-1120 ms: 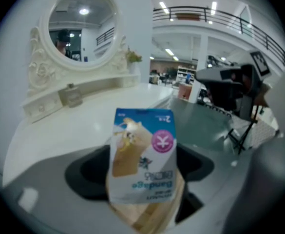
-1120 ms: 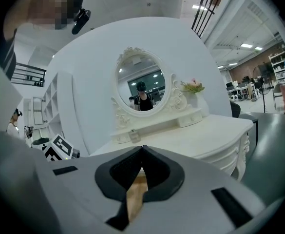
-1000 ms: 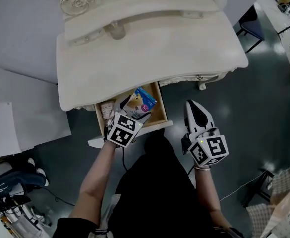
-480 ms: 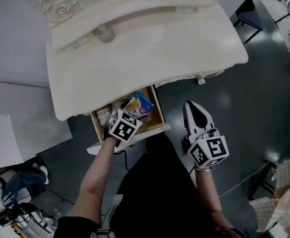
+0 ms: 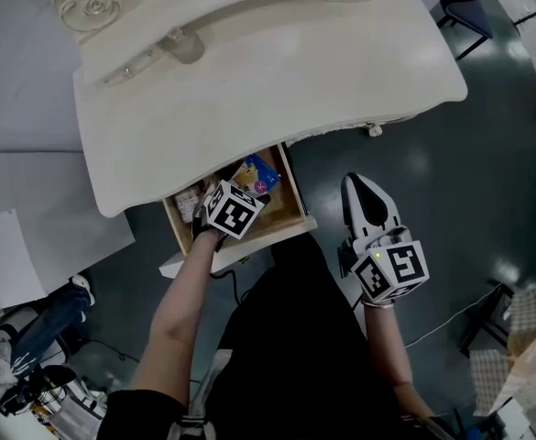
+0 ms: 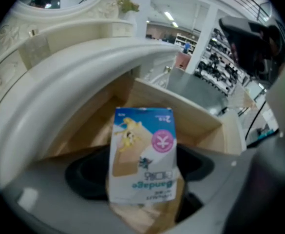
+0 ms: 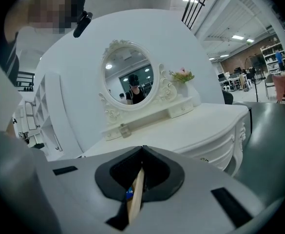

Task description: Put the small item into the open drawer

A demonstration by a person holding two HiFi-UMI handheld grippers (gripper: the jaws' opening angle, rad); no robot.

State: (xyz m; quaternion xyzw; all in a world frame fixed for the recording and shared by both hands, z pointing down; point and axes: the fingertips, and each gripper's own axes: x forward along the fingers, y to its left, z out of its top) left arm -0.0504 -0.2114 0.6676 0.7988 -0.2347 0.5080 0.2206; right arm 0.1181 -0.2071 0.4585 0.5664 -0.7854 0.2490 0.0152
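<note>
The small item is a blue and white packet [image 5: 255, 174] with a pink round mark, and my left gripper [image 5: 242, 189] is shut on its lower end. It hangs just over the open wooden drawer [image 5: 290, 211] of the white dressing table [image 5: 268, 81]. In the left gripper view the packet [image 6: 142, 155] stands upright between the jaws, with the drawer's wooden inside [image 6: 196, 118] behind it. My right gripper [image 5: 363, 191] is shut and holds nothing, hovering over the dark floor to the right of the drawer. Its jaws meet in the right gripper view [image 7: 142, 150].
Another small packet [image 5: 187, 202] lies in the drawer's left part. A clear little object [image 5: 183, 46] stands on the tabletop. An oval mirror [image 7: 130, 82] rises at the table's back. White sheets [image 5: 11, 255] lie on the floor at left; a chair [image 5: 460, 16] stands at upper right.
My left gripper has carried the packet a little deeper over the drawer, toward the table. The right gripper has stayed where it was.
</note>
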